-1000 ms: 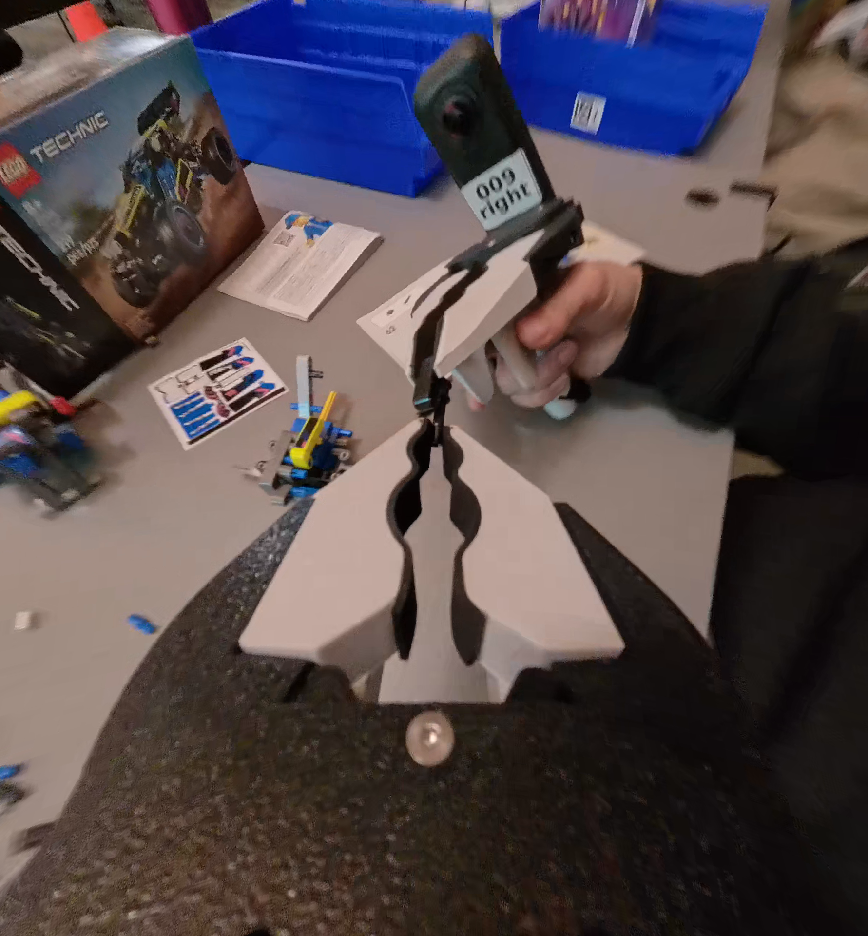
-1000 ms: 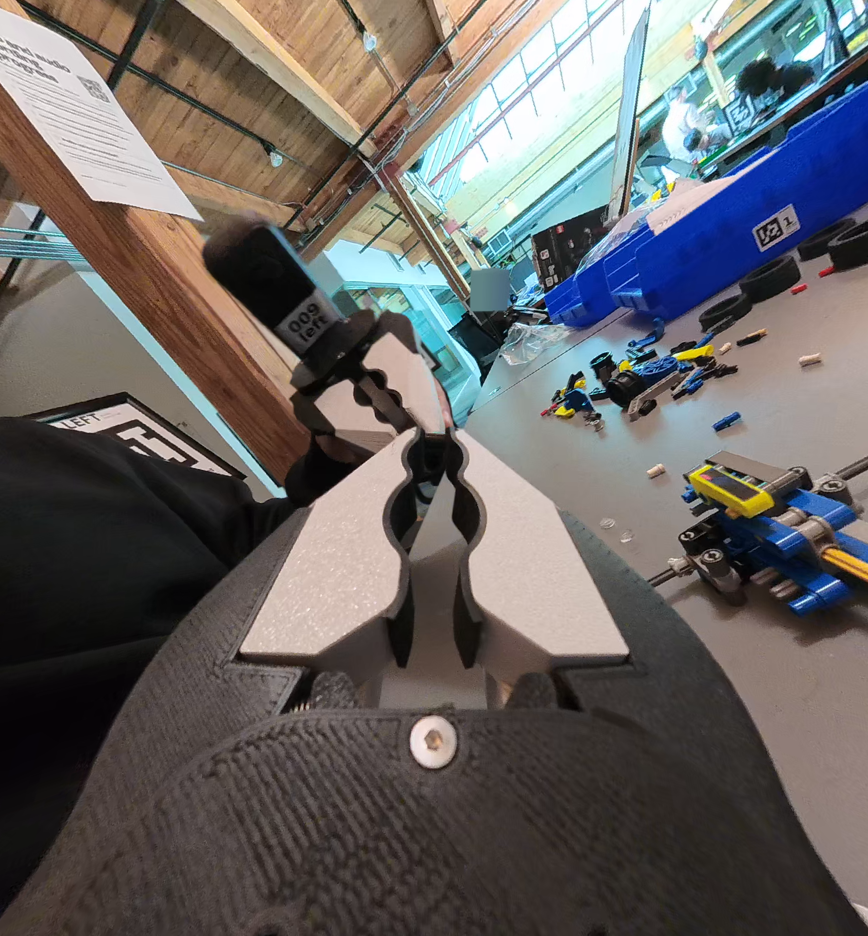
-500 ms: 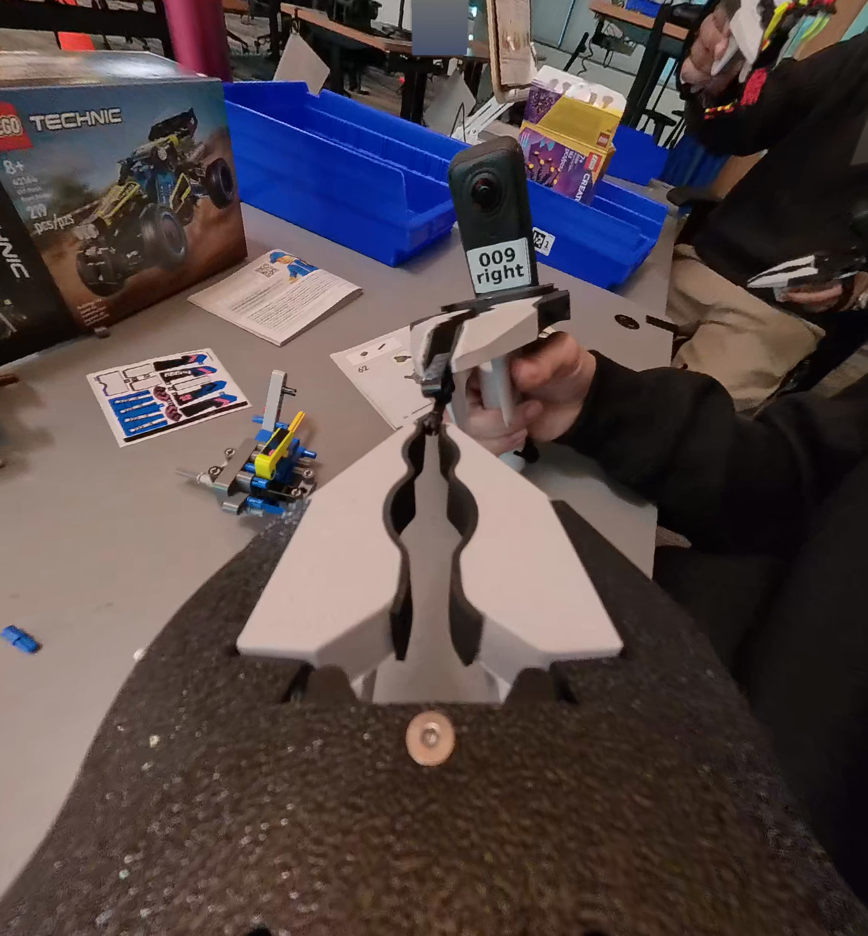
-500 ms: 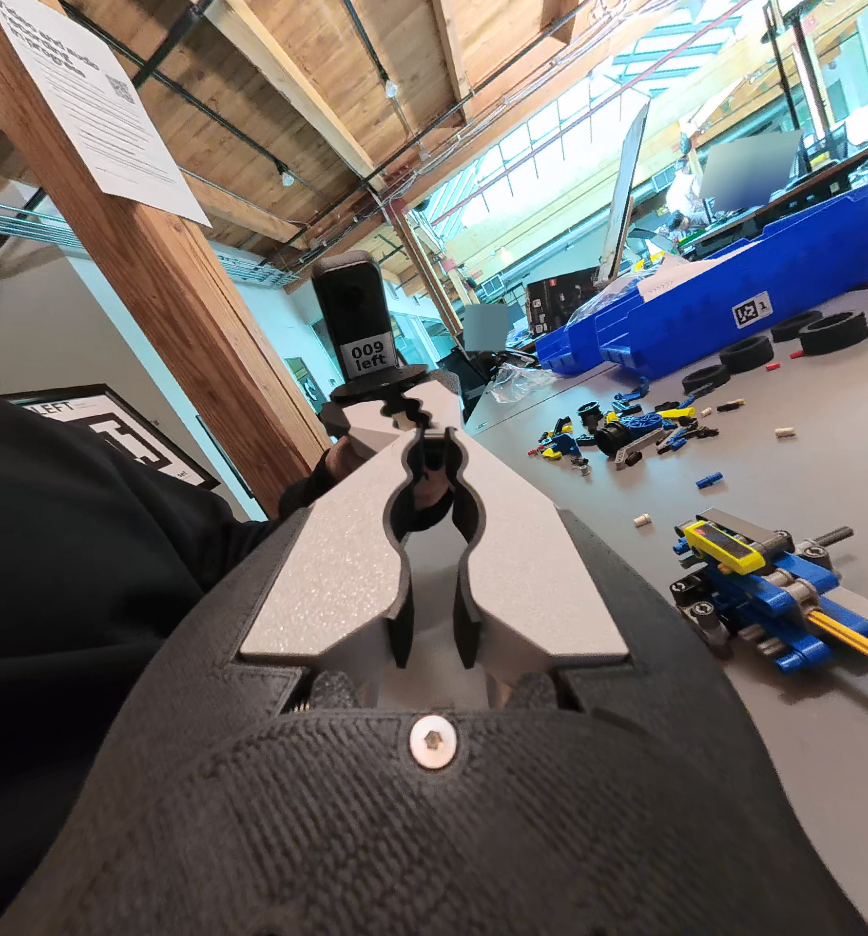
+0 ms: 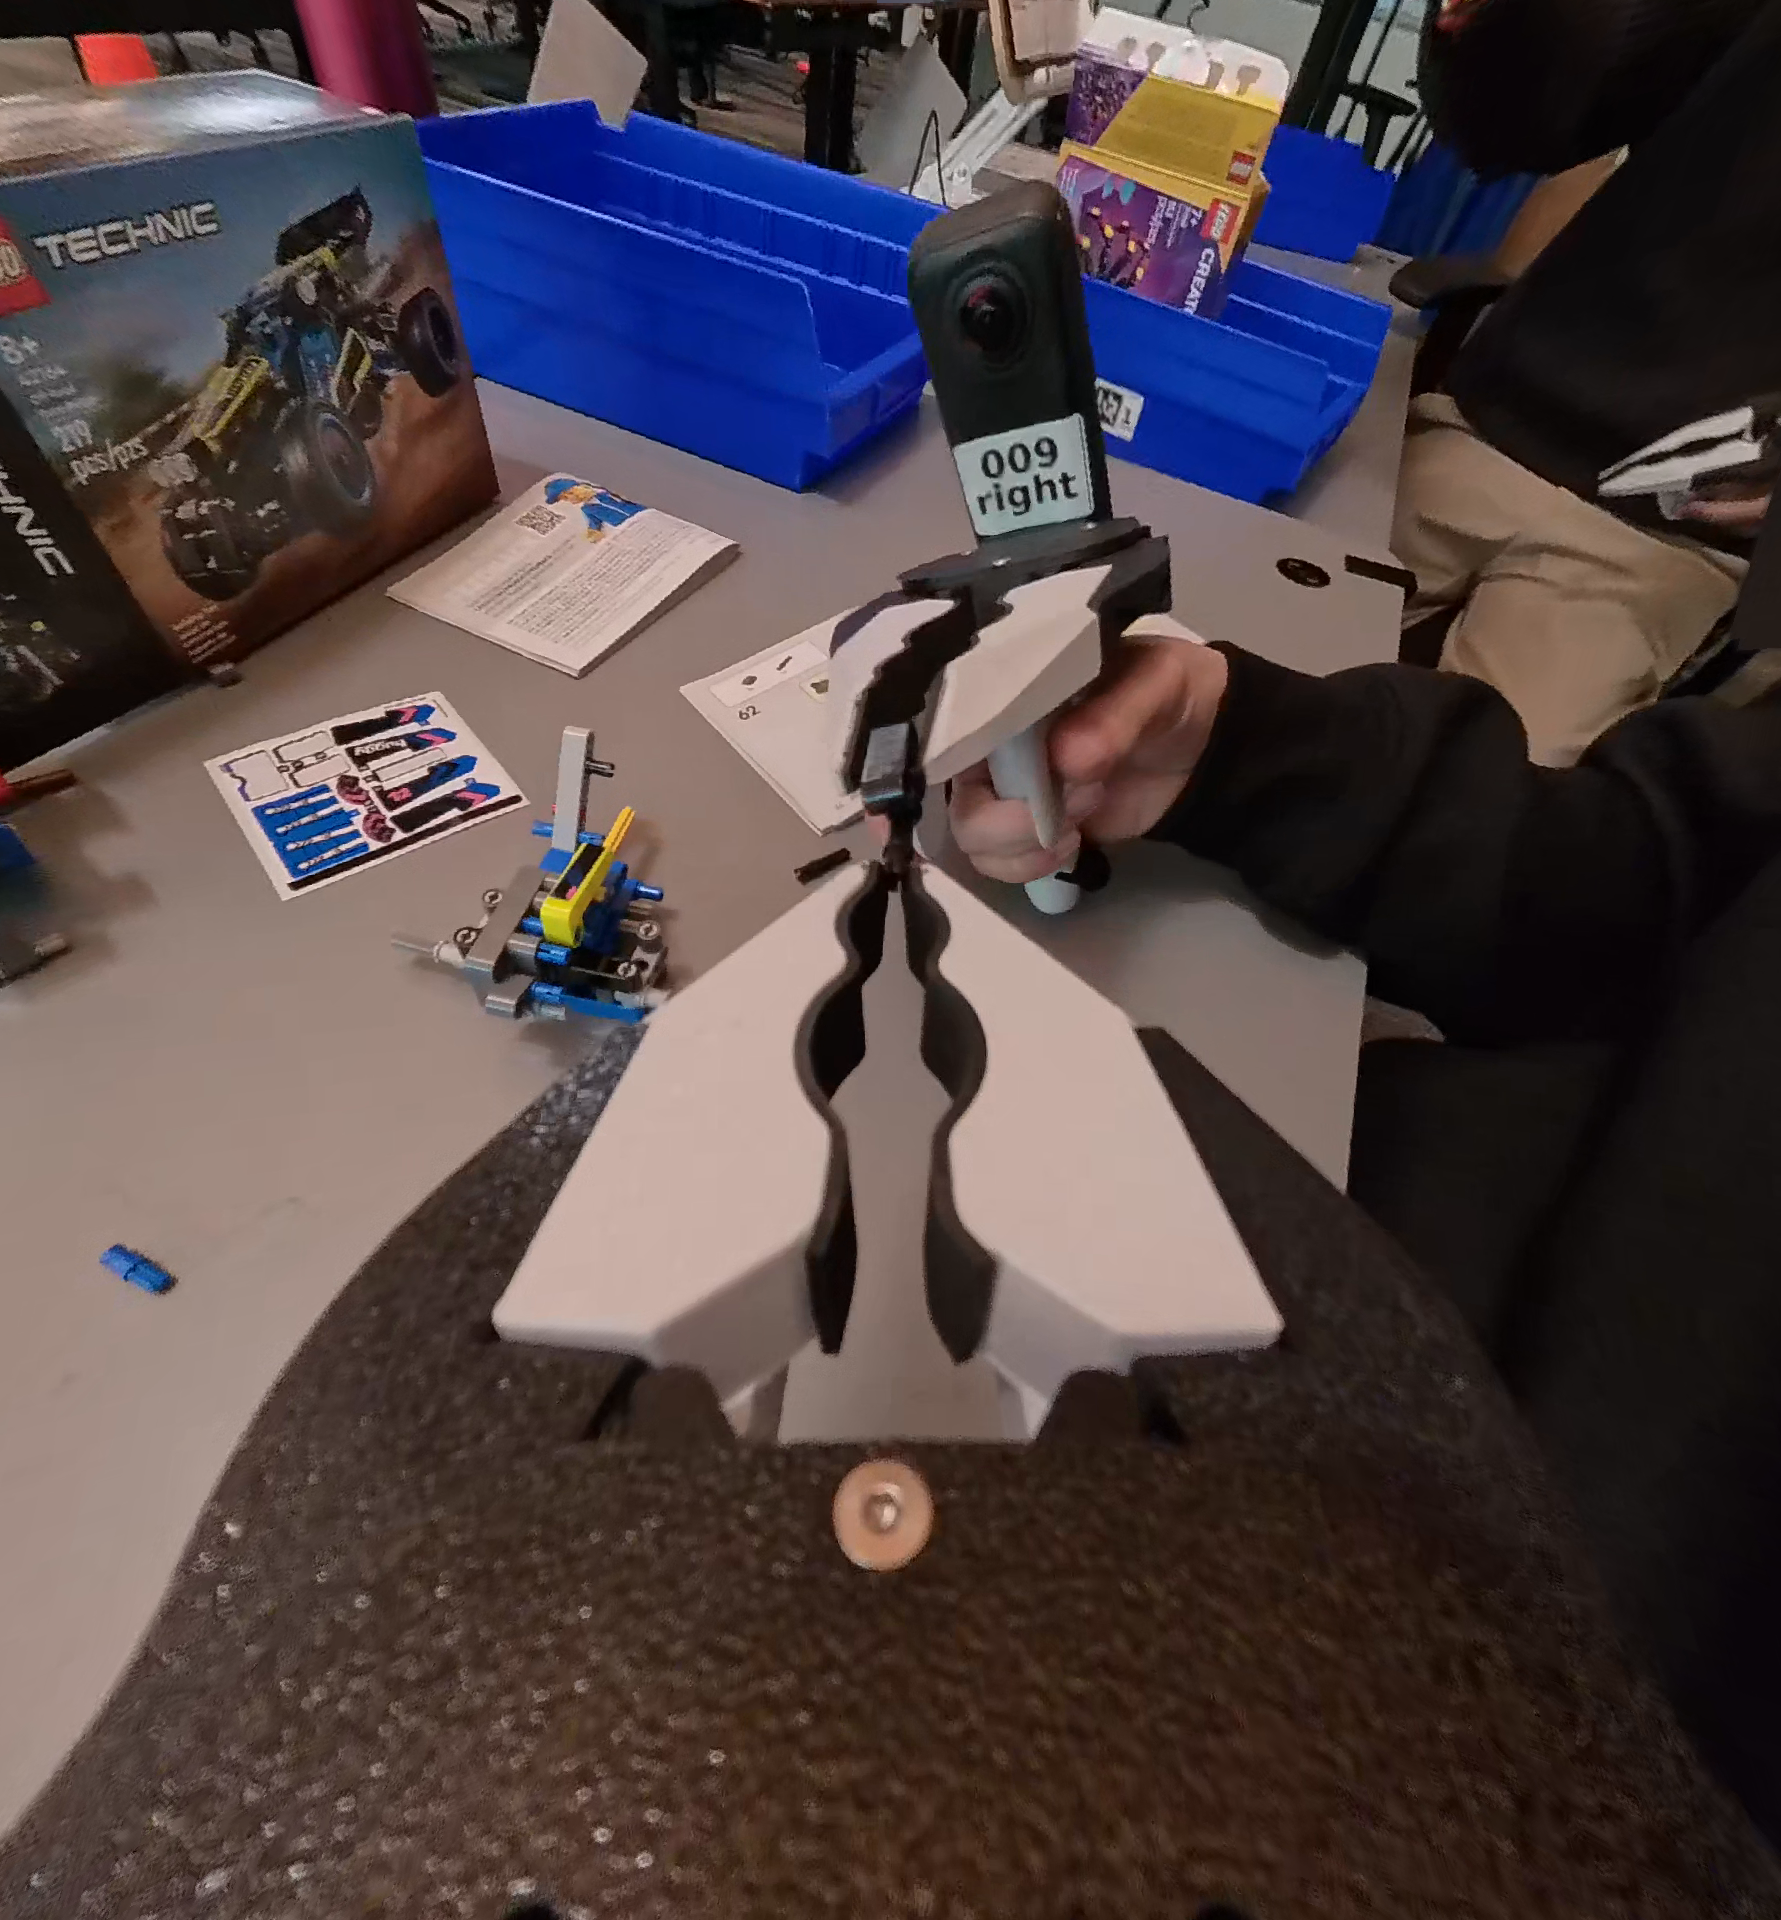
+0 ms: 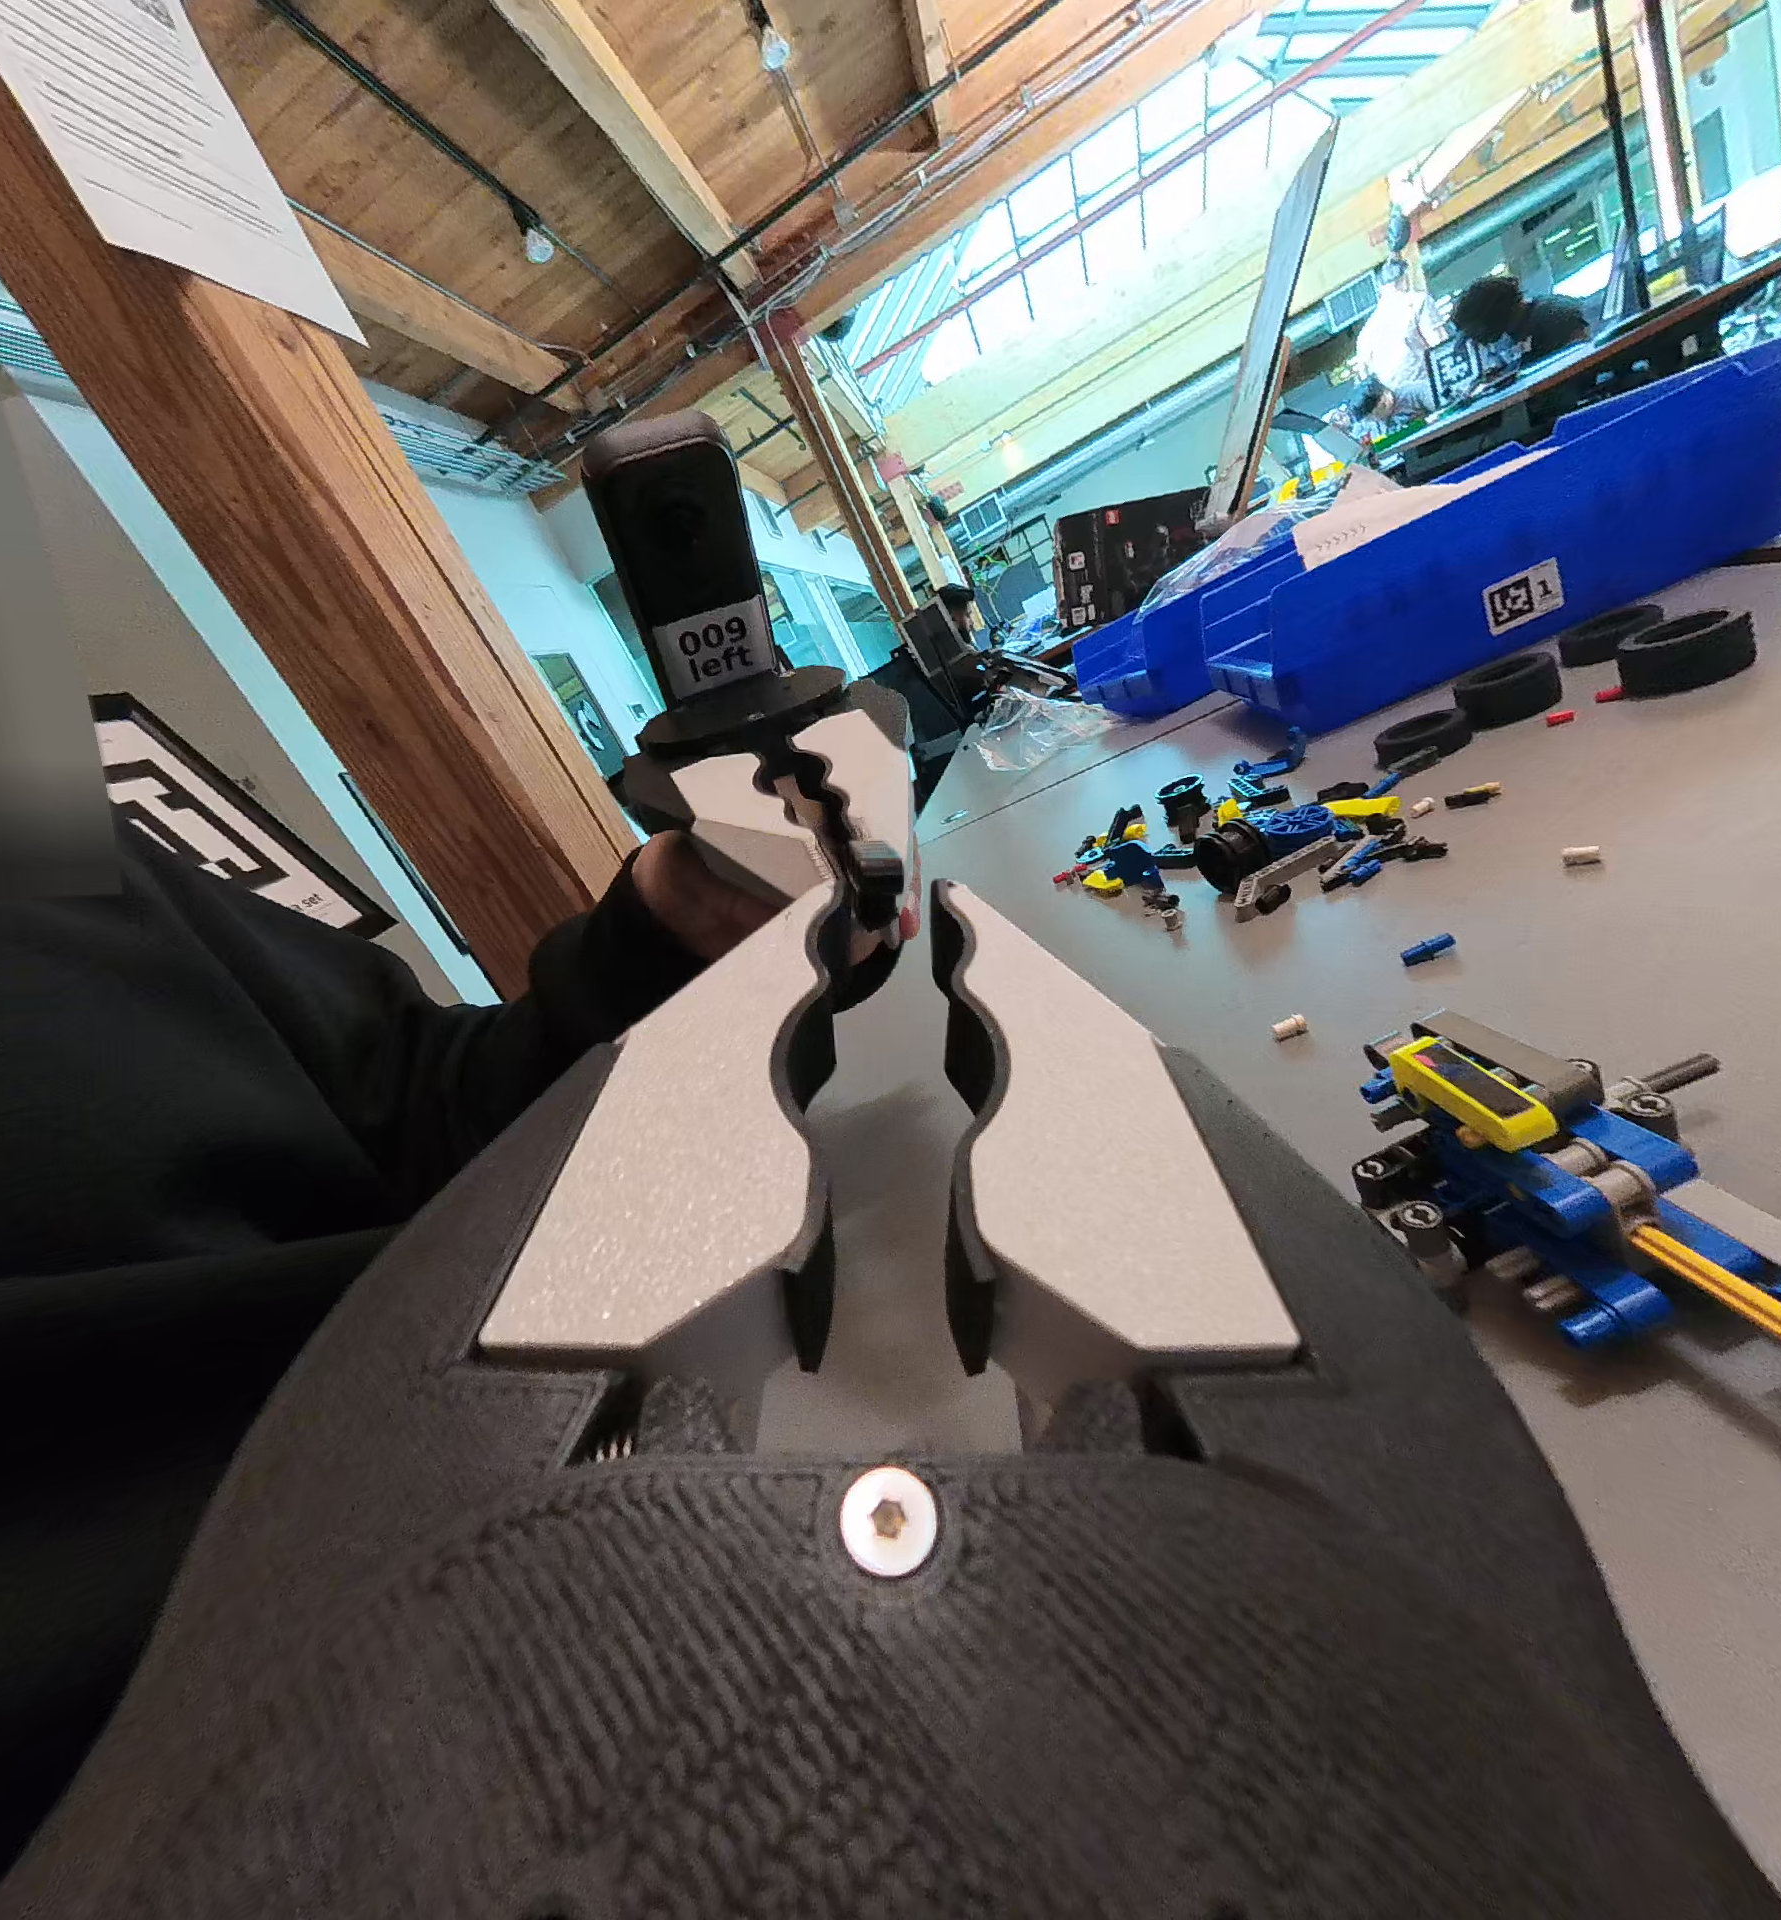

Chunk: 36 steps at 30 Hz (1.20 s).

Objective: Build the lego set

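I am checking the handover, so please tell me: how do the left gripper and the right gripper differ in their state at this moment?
1. The left gripper has its jaws closed at the tips; the right gripper shows a clear gap between its jaws.
2. The left gripper appears to pinch a small black piece; the right gripper's own view shows nothing clamped between its jaws.
Shared: both are grey with black wavy inner edges, and they are held above the table, tip to tip.

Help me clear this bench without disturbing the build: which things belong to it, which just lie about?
Job: half-built blue chassis, small black piece in the left gripper, open instruction page, sticker sheet, loose parts pile, tyres.
Lying about: blue bins, purple and yellow box, folded leaflet.
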Each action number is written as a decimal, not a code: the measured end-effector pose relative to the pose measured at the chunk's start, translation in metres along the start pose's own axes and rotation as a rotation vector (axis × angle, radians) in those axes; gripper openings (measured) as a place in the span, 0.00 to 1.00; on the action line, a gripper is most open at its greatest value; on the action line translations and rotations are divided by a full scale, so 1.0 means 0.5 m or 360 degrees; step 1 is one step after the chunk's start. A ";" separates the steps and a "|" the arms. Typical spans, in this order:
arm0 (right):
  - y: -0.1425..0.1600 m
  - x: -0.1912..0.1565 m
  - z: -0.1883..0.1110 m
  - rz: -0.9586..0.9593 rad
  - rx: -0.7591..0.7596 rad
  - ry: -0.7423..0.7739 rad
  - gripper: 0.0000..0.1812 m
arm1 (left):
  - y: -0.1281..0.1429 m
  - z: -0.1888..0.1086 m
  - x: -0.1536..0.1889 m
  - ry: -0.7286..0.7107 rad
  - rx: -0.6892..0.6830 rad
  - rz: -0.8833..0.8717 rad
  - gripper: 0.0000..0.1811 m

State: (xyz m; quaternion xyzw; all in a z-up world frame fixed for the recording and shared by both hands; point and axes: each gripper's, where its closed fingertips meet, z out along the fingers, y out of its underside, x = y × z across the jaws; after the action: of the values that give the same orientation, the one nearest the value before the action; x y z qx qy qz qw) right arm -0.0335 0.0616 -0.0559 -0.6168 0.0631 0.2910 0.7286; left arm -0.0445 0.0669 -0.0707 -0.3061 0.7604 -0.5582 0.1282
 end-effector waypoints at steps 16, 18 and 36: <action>-0.016 -0.006 -0.004 0.0117 0.0088 -0.0061 0.04 | -0.018 0.018 -0.005 0.0000 0.0148 0.0043 0.00; -0.021 -0.003 -0.005 0.0142 0.0126 -0.0057 0.04 | -0.021 0.022 -0.012 -0.0028 0.0204 -0.0001 0.00; 0.069 -0.013 0.012 -0.0253 -0.0418 0.0029 0.04 | 0.064 -0.014 0.011 0.0224 -0.0632 0.0455 0.00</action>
State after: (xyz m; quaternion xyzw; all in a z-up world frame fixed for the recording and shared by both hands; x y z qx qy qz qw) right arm -0.0578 0.0673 -0.0814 -0.7124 -0.0179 0.2326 0.6618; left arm -0.0630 0.0748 -0.0974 -0.1751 0.8977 -0.3941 0.0901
